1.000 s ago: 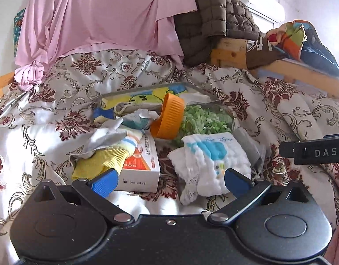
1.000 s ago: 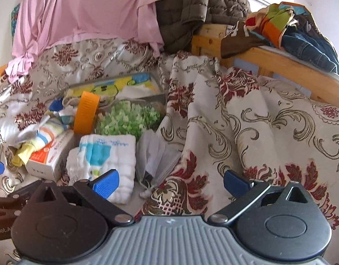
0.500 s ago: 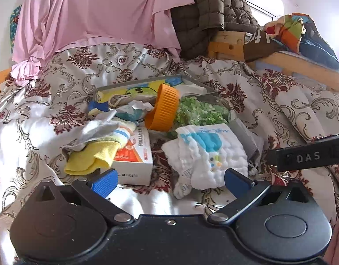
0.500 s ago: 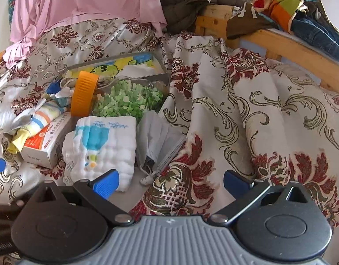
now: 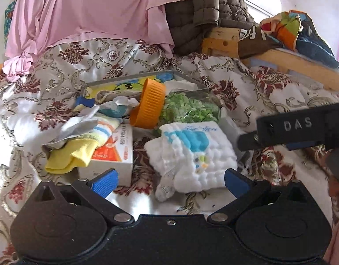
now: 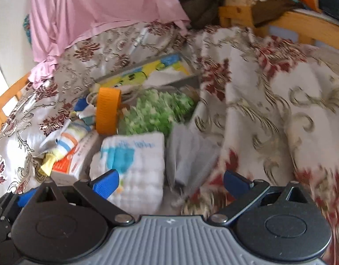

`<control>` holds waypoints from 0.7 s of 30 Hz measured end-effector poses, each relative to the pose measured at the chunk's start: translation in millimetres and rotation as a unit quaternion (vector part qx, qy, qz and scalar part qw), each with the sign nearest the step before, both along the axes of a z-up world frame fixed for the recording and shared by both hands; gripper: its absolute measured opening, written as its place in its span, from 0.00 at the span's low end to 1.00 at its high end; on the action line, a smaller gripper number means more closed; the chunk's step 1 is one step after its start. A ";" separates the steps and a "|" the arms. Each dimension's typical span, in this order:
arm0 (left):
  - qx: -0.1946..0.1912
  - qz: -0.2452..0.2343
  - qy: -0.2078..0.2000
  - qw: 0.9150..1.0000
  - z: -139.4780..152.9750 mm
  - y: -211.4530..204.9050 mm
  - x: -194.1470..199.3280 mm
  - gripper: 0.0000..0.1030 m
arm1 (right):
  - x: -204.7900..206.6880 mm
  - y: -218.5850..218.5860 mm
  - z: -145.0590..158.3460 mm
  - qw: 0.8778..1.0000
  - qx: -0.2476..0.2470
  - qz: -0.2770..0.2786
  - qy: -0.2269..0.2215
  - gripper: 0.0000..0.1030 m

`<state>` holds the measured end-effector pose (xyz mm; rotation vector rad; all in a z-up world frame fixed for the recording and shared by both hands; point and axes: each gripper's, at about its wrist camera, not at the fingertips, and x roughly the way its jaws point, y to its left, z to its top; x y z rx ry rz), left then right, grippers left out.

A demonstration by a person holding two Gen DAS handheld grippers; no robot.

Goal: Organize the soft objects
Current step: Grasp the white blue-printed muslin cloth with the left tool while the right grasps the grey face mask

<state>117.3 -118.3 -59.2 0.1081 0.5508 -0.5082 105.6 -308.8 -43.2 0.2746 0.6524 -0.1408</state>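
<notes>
A folded white cloth with a blue print (image 5: 193,154) (image 6: 134,165) lies on the patterned bedspread (image 5: 246,88), just beyond my open left gripper (image 5: 169,182). Left of it, a yellow sock (image 5: 70,156) and a striped sock (image 5: 103,130) drape over a white and orange box (image 5: 116,152). A grey face mask (image 6: 189,159) lies right of the cloth. My right gripper (image 6: 171,183) is open above the cloth and mask, holding nothing. Its black body (image 5: 297,130) shows at the right of the left wrist view.
A jar of green bits (image 5: 189,110) with an orange lid (image 5: 149,103) lies on its side behind the cloth, against a grey tray (image 5: 134,77) with a cartoon picture. Pink fabric (image 5: 92,11) and a brown quilted jacket (image 5: 209,6) hang behind. A wooden bed rail (image 5: 290,61) carries clothes.
Both grippers have moved forward and closer to the pile. The right gripper swung left, now over the cloth and mask; its view is blurred by motion. Nothing has been picked up.
</notes>
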 end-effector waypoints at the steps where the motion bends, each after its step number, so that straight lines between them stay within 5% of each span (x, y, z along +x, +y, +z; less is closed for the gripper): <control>1: -0.003 -0.001 0.002 1.000 -0.7 -2.7 3.2 0.99 | 5.9 -3.1 0.0 1.000 -0.001 0.012 -0.005 1.00; 9: -0.022 -0.019 0.027 0.999 -10.9 -25.6 28.4 0.99 | 38.9 -21.9 -9.7 0.998 -0.027 0.053 -0.017 1.00; 21: -0.024 -0.023 0.071 0.997 -33.8 -58.2 57.0 0.99 | 45.3 -52.5 -29.7 0.998 0.060 0.032 -0.015 0.95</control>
